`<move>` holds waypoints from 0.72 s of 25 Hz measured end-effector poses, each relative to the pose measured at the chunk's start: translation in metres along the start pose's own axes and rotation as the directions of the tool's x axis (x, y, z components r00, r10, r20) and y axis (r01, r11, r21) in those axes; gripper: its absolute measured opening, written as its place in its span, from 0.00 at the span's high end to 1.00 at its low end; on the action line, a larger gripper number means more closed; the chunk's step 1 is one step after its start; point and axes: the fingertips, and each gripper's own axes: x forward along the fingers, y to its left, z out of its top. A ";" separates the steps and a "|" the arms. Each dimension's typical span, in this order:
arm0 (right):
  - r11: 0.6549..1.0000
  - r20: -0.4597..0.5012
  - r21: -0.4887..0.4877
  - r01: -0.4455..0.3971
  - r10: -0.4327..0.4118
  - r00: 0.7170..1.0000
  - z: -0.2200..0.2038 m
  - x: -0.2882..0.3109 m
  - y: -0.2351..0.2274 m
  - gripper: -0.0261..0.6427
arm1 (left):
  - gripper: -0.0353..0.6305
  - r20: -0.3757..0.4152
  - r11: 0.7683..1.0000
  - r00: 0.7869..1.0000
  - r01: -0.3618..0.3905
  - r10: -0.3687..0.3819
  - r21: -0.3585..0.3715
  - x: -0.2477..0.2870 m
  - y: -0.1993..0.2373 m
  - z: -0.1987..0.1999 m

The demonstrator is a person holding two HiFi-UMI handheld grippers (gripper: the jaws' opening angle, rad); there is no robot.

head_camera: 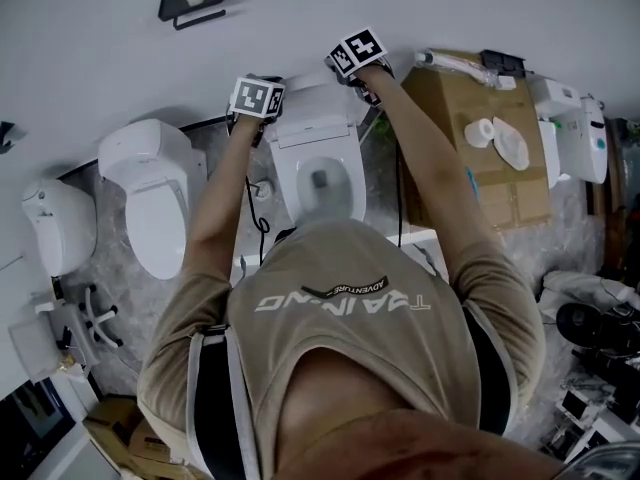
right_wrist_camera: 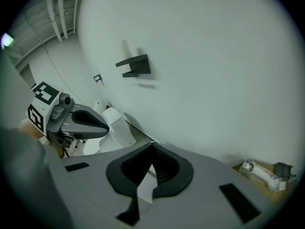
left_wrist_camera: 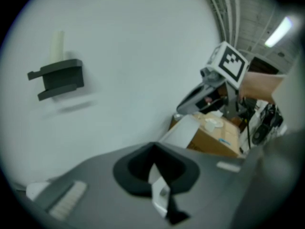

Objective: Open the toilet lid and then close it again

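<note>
The white toilet point(head_camera: 322, 183) stands in the middle against the wall, its bowl uncovered. Its lid point(head_camera: 318, 116) is raised upright near the wall. My left gripper point(head_camera: 260, 123) is at the lid's left edge and my right gripper point(head_camera: 362, 83) at its upper right corner. In the left gripper view the jaws of the left gripper point(left_wrist_camera: 155, 171) are shut on a thin white edge of the lid point(left_wrist_camera: 161, 192). The right gripper view shows the same: the right gripper point(right_wrist_camera: 150, 168) is shut on the lid's white edge point(right_wrist_camera: 144, 189).
A second white toilet point(head_camera: 155, 193) stands to the left, with another point(head_camera: 55, 223) further left. A cardboard box point(head_camera: 480, 148) and a white appliance point(head_camera: 570, 128) are on the right. A black holder point(head_camera: 193, 3) hangs on the wall. The person's body hides the floor in front.
</note>
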 end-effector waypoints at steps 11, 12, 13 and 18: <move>0.996 0.029 0.048 -0.072 0.071 0.997 -0.058 -0.024 0.035 0.94 | 0.94 -0.056 1.000 0.998 -0.008 0.007 -0.020 -0.029 -0.044 -0.043; 0.996 0.027 0.044 -0.071 0.070 0.997 -0.064 -0.025 0.037 0.94 | 0.94 -0.064 1.000 0.998 -0.007 0.005 -0.025 -0.031 -0.048 -0.048; 0.997 0.025 0.040 -0.072 0.071 0.997 -0.069 -0.026 0.039 0.94 | 0.94 -0.070 0.999 0.998 -0.006 0.004 -0.032 -0.034 -0.051 -0.052; 0.995 0.018 0.047 -0.087 0.086 0.996 -0.092 -0.026 0.048 0.94 | 0.94 -0.102 0.998 0.995 -0.004 -0.002 -0.062 -0.043 -0.068 -0.070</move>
